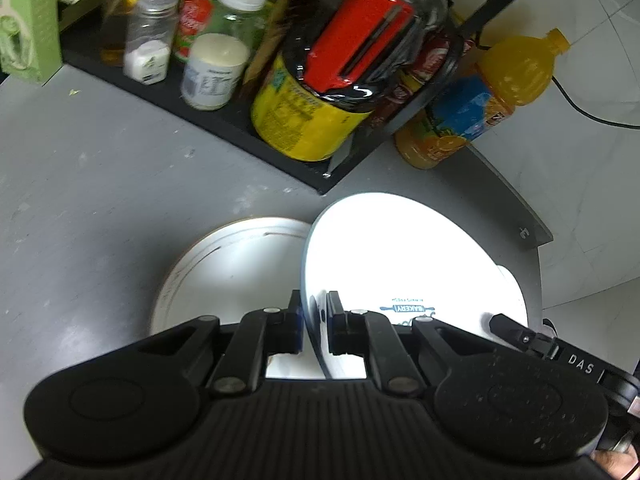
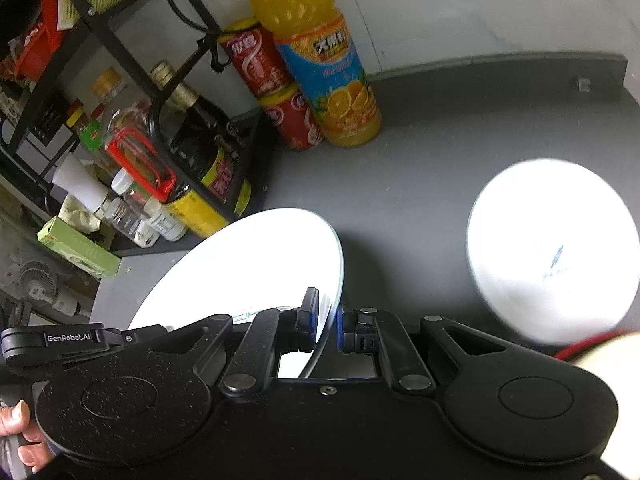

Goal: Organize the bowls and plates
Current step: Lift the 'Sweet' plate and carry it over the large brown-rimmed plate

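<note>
A white plate with a small "BAKERY" print (image 1: 392, 256) is held tilted above the grey table (image 1: 80, 184). My left gripper (image 1: 314, 310) is shut on its near rim. The same plate (image 2: 248, 264) fills the middle of the right wrist view, where my right gripper (image 2: 329, 306) is shut on another part of its rim. Each gripper shows at the edge of the other's view. A second white plate with a brownish rim (image 1: 224, 272) lies flat on the table below and left of the held one. Another white dish (image 2: 552, 252) lies on the table to the right, blurred.
A black rack (image 1: 224, 128) at the back holds jars, bottles and a yellow tin (image 1: 304, 120). An orange juice bottle (image 2: 320, 60) and red cans (image 2: 276, 92) stand beside it. The table edge (image 1: 532, 232) is close on the right. A hand (image 2: 20, 436) grips a handle.
</note>
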{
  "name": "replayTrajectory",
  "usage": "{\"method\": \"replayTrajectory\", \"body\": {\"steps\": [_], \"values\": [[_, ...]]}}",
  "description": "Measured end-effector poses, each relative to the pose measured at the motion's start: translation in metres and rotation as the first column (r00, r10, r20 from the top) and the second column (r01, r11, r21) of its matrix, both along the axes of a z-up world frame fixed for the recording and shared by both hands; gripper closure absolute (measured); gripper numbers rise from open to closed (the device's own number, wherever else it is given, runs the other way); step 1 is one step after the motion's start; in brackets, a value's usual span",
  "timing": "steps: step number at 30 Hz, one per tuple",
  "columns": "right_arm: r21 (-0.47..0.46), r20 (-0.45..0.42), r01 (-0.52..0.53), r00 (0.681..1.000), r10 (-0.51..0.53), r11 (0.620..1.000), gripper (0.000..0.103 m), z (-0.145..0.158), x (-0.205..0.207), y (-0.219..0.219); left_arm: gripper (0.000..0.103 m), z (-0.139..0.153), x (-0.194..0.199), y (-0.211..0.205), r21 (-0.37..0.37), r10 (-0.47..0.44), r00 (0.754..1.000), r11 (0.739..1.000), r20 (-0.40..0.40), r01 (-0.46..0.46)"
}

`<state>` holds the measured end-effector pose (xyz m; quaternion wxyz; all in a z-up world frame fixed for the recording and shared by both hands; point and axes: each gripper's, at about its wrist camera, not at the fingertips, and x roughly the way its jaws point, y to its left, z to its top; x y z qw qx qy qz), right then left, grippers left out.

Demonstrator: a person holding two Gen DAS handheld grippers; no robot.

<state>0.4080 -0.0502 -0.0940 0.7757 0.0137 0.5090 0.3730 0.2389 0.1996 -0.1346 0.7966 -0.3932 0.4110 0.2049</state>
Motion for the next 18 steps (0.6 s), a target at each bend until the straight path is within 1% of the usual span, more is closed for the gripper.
{"method": "replayTrajectory", "body": {"steps": [8,18], "values": [[-0.011,-0.010,-0.012,1.000,0.012,1.000,0.094,-0.005,-0.026,0.004,0.094,-0.005,-0.027,0.005,-0.004,0.000,1.000,1.000,-0.003,0.000],[-0.046,-0.018,-0.014,1.000,0.013,0.999,0.093,-0.013,-0.043,0.004,0.094,-0.023,-0.041,0.009,-0.025,-0.002,1.000,1.000,-0.023,0.001]]}}
